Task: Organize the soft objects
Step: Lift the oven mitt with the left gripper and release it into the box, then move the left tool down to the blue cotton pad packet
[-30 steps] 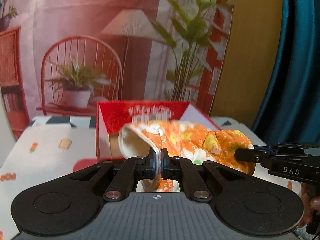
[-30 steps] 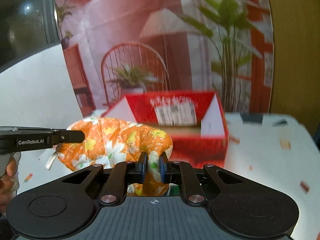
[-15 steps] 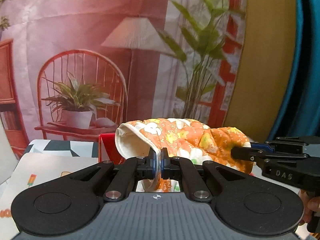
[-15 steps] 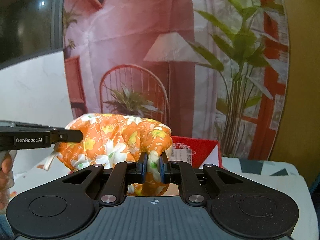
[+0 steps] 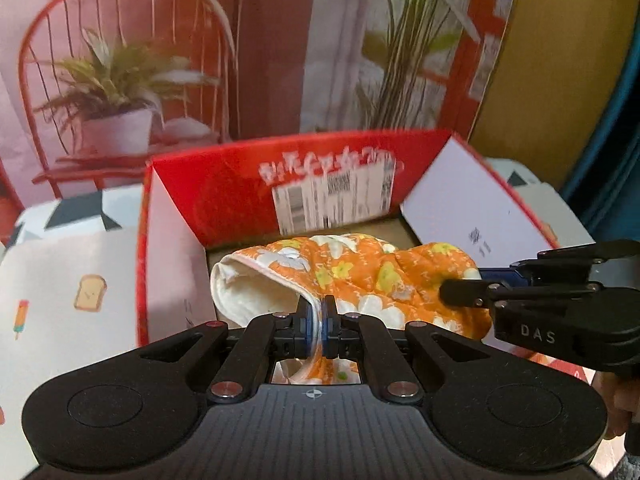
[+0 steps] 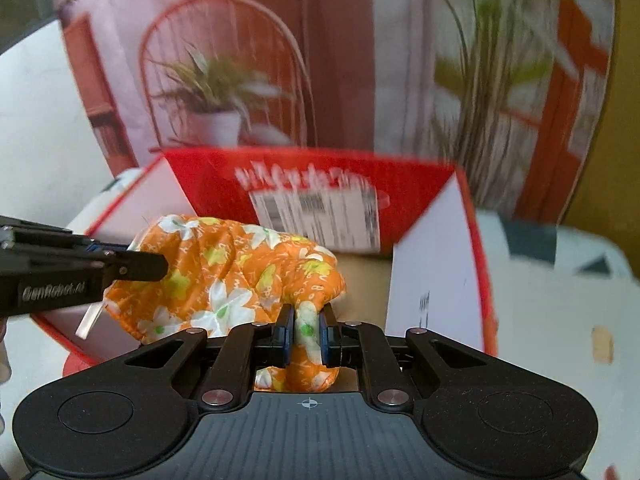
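Note:
An orange floral oven mitt [image 5: 360, 276] hangs between both grippers over the open red cardboard box [image 5: 240, 196]. My left gripper [image 5: 319, 320] is shut on the mitt's white-lined cuff edge. My right gripper [image 6: 306, 330] is shut on the mitt's [image 6: 224, 272] thumb end. The right gripper shows in the left wrist view [image 5: 464, 292] at the mitt's right end. The left gripper shows in the right wrist view [image 6: 152, 266] at its left end. The mitt is above the box's [image 6: 424, 184] brown floor.
The box flaps [image 5: 472, 208] stand open at both sides. The box sits on a white tablecloth [image 5: 60, 280] with small food prints. A printed backdrop [image 5: 160, 60] of a chair and plants hangs behind. A teal curtain [image 5: 616, 120] is at the right.
Both grippers have tilted down and moved forward with the mitt. The mitt now hangs over the inside of the box, where before it was raised in front of the backdrop.

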{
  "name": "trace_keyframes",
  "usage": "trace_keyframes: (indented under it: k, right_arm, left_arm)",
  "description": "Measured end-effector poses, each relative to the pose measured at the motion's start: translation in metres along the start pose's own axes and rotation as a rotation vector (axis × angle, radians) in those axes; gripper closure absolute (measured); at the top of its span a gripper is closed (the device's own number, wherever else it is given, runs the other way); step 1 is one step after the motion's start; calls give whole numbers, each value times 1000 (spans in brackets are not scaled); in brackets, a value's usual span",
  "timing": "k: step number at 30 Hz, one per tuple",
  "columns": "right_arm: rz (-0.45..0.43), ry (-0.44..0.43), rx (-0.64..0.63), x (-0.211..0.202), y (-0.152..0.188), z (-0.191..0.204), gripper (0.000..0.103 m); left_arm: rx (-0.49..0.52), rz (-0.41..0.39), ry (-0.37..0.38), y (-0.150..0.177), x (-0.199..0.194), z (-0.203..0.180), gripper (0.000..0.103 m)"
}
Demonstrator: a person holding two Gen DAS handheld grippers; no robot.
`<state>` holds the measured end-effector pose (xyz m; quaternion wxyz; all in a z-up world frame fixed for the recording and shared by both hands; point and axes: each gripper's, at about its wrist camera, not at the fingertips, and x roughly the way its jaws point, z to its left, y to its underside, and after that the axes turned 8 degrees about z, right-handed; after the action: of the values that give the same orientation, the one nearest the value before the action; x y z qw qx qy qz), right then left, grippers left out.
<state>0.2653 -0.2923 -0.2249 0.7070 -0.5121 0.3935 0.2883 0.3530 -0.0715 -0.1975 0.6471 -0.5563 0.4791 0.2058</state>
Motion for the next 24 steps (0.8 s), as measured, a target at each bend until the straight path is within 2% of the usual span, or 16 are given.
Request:
trace_keyframes:
  k: [6, 9, 10, 11, 12, 13, 14, 16, 18, 20, 22, 24]
  right_arm:
    - [75, -13, 49, 15, 3, -2, 91]
    - [90, -8, 56, 16, 3, -3, 88]
    - [98, -3, 58, 16, 2, -3, 87]
    - [97, 11, 53, 15, 2, -2, 83]
    - [93, 23, 47, 14, 2, -1, 79]
    - [87, 31, 43, 13, 2, -1, 79]
    - [80, 37, 40, 11, 1, -1, 76]
    - [56, 43, 43, 5, 2, -1, 68]
    - [10, 40, 39, -6, 4, -2, 55]
    - [-48, 45, 19, -17, 8, -1, 52]
    - [-94, 64, 8, -29, 13, 0, 52]
    - [-139, 46, 15, -43, 19, 0, 52]
  left_arm:
    - [-19, 44, 20, 5, 12, 4, 97]
    - [-13, 41, 11, 6, 12, 1, 94]
    - [-9, 37, 11, 5, 12, 1, 87]
    - [-4, 33, 8, 5, 10, 0, 70]
    - [-2, 28, 6, 5, 8, 0, 59]
    - [2, 18, 5, 4, 6, -1, 44]
    - [6, 3, 8, 5, 1, -1, 39]
    - [8, -17, 11, 6, -8, 0, 38]
    - [3, -50, 8, 9, -19, 1, 33]
    - [-8, -90, -4, 14, -33, 2, 27]
    - [-19, -121, -3, 20, -47, 3, 27]
    - [-28, -155, 1, 30, -61, 2, 27]
